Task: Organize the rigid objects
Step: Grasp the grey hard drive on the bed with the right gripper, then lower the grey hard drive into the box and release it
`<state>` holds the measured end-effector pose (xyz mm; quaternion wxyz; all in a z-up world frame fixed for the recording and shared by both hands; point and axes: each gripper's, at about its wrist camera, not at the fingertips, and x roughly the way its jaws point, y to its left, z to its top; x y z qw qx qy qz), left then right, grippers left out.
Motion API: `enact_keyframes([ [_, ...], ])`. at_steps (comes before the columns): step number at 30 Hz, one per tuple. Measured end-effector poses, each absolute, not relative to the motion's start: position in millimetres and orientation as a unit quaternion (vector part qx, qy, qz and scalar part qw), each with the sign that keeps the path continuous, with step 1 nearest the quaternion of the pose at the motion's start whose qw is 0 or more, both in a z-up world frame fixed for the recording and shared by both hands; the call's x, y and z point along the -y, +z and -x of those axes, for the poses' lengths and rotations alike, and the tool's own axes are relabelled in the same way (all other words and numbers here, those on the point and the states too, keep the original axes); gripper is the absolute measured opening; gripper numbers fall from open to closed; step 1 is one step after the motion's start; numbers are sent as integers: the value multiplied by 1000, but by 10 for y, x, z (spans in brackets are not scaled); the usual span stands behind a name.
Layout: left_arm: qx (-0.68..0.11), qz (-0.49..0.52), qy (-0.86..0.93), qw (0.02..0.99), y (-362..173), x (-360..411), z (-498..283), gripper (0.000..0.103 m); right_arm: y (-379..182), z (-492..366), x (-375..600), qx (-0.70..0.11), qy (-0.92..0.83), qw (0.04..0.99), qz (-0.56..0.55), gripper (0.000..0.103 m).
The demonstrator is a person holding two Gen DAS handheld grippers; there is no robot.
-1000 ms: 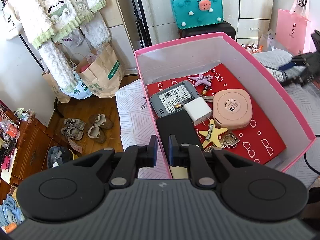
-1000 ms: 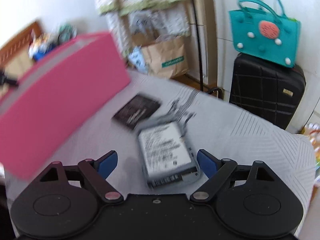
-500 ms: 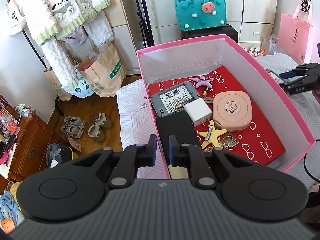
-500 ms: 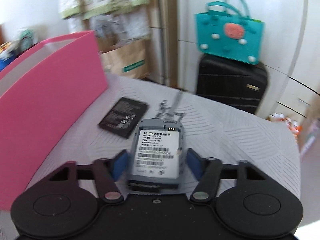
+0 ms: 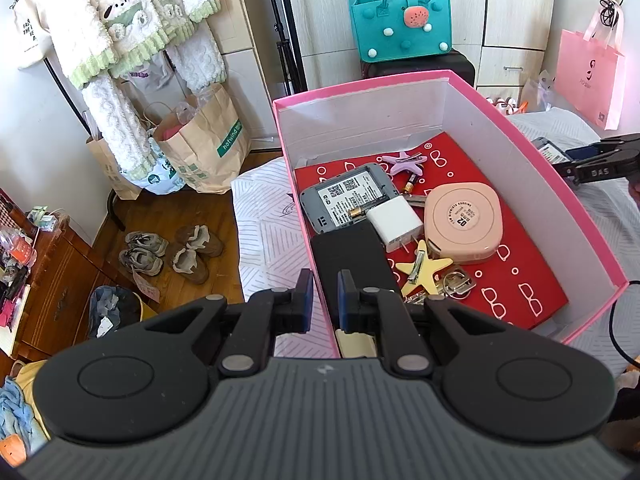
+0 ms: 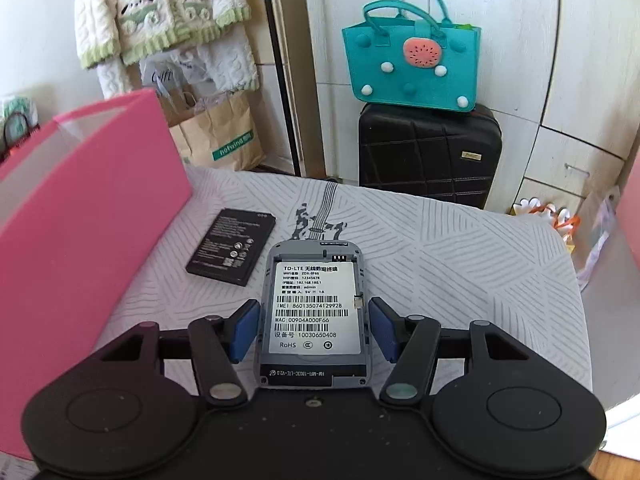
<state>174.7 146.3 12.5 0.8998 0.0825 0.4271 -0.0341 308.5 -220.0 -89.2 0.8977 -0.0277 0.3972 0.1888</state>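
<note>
Between your right tongs: the grey LTE router, label up, on the bed.

Your blue pads now sit against both long edges of the router, where half a second ago they stood apart from it and a second ago you were only sweeping toward it; judge that as a grasp made, with the lift not begun. The loose black battery lies just beside it, untouched, near the outer wall of the pink box. Your left tongs are clenched on the box's near wall, as in both earlier frames, steadying it. Inside lie a second grey router, white charger, pink round case, star clips and keys.
</note>
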Motion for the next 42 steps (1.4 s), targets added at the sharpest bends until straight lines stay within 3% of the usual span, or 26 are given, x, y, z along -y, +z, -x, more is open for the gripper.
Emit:
enact_keyframes([
  [9, -426, -75, -34, 901, 129, -1477, -1745, 11, -325, -2702, 1977, -335, 295, 895, 6, 64],
  [15, -415, -76, -34, 906, 110, -1474, -1724, 11, 1, -2562, 1474, -333, 474, 815, -14, 65],
  [25, -418, -69, -40, 905, 116, -1492, -1728, 11, -136, -2481, 555, -389, 560, 716, 147, 65],
  [32, -413, -57, -44, 908, 115, -1541, -1716, 11, -285, -2532, 486, -416, 570, 687, 172, 64],
  [37, -414, -52, -50, 907, 121, -1573, -1732, 11, -142, -2553, 685, -410, 600, 683, 73, 67],
  [42, -413, -50, -53, 908, 122, -1588, -1725, 11, 60, -2571, 1039, -365, 560, 744, 25, 67],
])
